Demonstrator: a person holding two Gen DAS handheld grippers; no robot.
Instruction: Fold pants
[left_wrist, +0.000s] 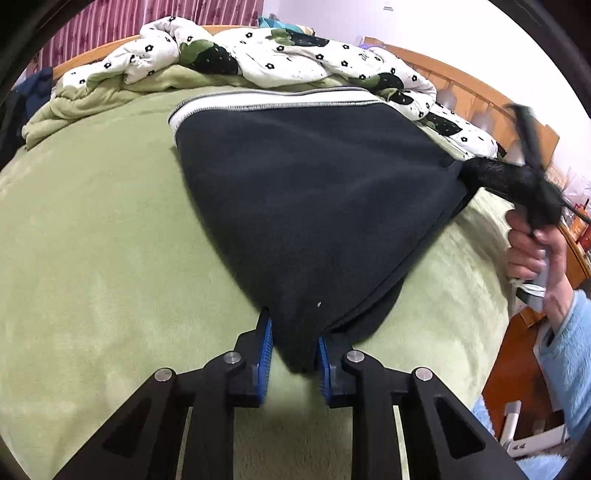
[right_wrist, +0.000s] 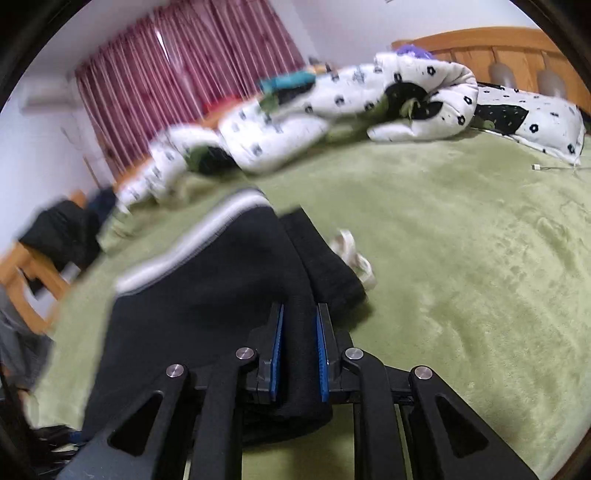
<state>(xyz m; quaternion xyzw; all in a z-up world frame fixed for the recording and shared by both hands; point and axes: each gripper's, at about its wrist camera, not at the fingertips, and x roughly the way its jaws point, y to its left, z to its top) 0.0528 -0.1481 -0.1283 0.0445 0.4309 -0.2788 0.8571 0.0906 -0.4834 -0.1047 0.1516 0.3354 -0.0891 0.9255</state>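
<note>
one green bed (left_wrist: 92, 221) carries the black pants (left_wrist: 314, 206), spread at its centre, white-striped edge toward twelve o'clock, under a flowered quilt (left_wrist: 266, 55). left gripper (left_wrist: 293, 345) fingers pinch a pants corner at six o'clock. right gripper (right_wrist: 299, 347) fingers clamp black cloth at three o'clock.

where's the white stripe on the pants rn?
Left wrist view: the white stripe runs along the far edge of the pants, next to the floral quilt, on the green blanket.
</note>
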